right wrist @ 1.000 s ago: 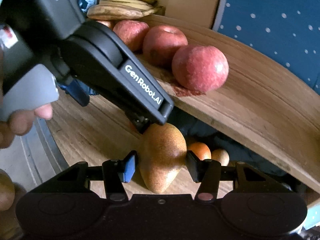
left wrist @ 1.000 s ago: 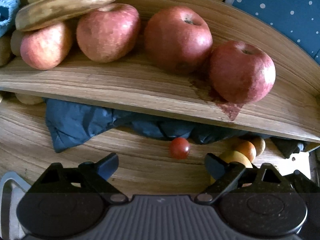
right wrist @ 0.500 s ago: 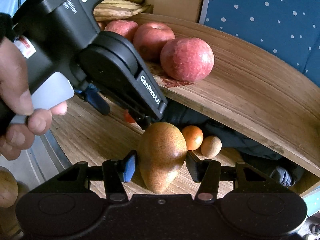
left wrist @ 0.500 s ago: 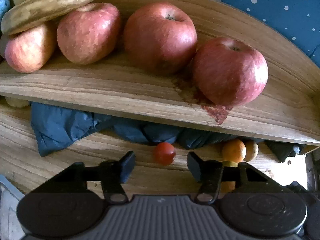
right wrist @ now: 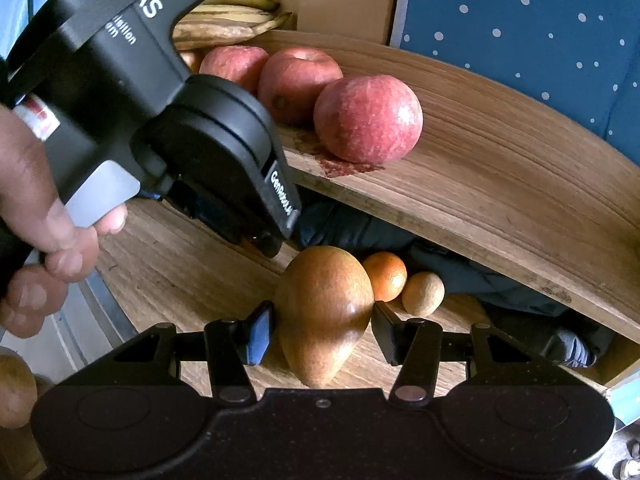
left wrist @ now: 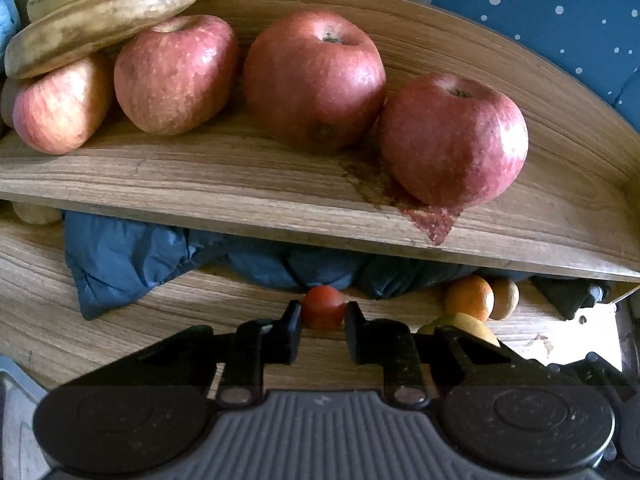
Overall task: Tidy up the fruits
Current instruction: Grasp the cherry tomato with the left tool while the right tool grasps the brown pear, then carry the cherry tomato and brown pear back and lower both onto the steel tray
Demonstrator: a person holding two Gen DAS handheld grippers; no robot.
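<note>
Closing in from a wide spread a second ago, the left gripper (left wrist: 323,322) now has its jaws pinched onto the small red tomato (left wrist: 323,306), which sits on the lower wooden board (left wrist: 120,344) between the two pads. The right gripper (right wrist: 322,328) matches its earlier pose, jaws at a middling width clamped on the brown pear (right wrist: 324,312), held with its narrow end toward the camera. In the right wrist view a person's hand (right wrist: 36,224) squeezes the trigger of the left tool just above the pear.

Just beyond the pear, on the same board, lie an orange (right wrist: 385,274) and a small tan round fruit (right wrist: 423,294), touching each other. Behind the tomato a crumpled dark blue cloth (left wrist: 120,264) is tucked under the upper shelf (left wrist: 240,192).

On that shelf four red apples (left wrist: 314,80) stand in a row, the right pair touching, with a reddish stain (left wrist: 430,220) under the rightmost one. Speckled bananas (left wrist: 100,20) rest on the two left apples. Farthest back hangs a blue fabric with white dots (left wrist: 560,20).
</note>
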